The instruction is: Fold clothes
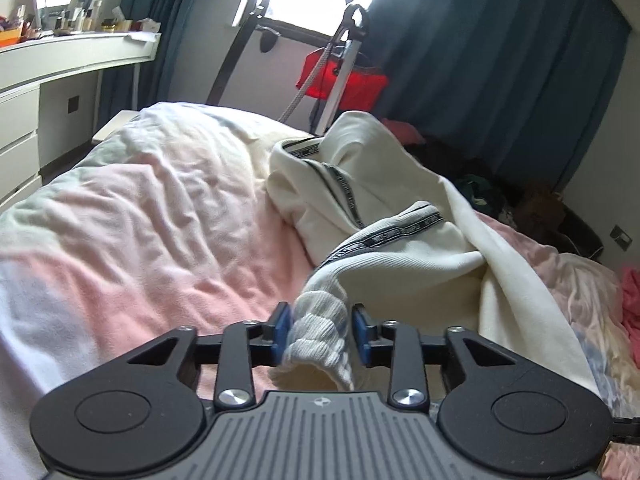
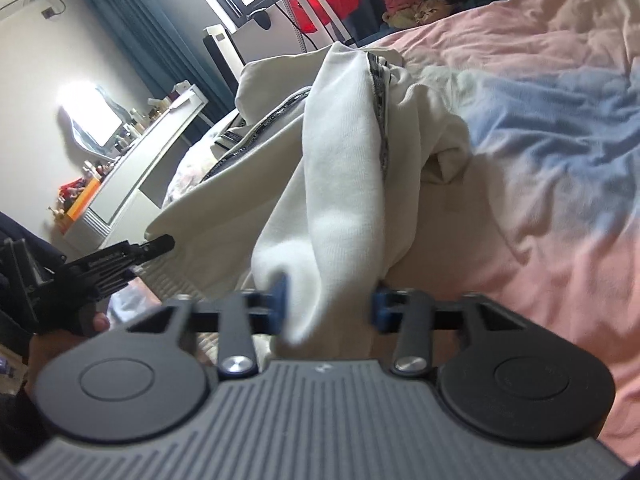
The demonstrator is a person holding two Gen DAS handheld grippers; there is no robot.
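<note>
A cream-white jacket (image 1: 384, 216) with black-and-white tape trim lies bunched on the bed. My left gripper (image 1: 320, 334) is shut on its ribbed cuff (image 1: 316, 332), with the sleeve running away up to the garment. In the right wrist view the jacket (image 2: 344, 152) hangs as a lifted fold, and my right gripper (image 2: 330, 306) is shut on that thick fold of cloth. The left gripper also shows in the right wrist view (image 2: 160, 245), at the jacket's left edge, held by a hand.
The bed has a crumpled pink, white and pale blue duvet (image 1: 152, 216). A white dresser (image 1: 60, 76) with bottles stands at the left. A red bag (image 1: 344, 76) on a stand, dark curtains (image 1: 500, 60) and a pile of clothes (image 1: 500, 188) are behind the bed.
</note>
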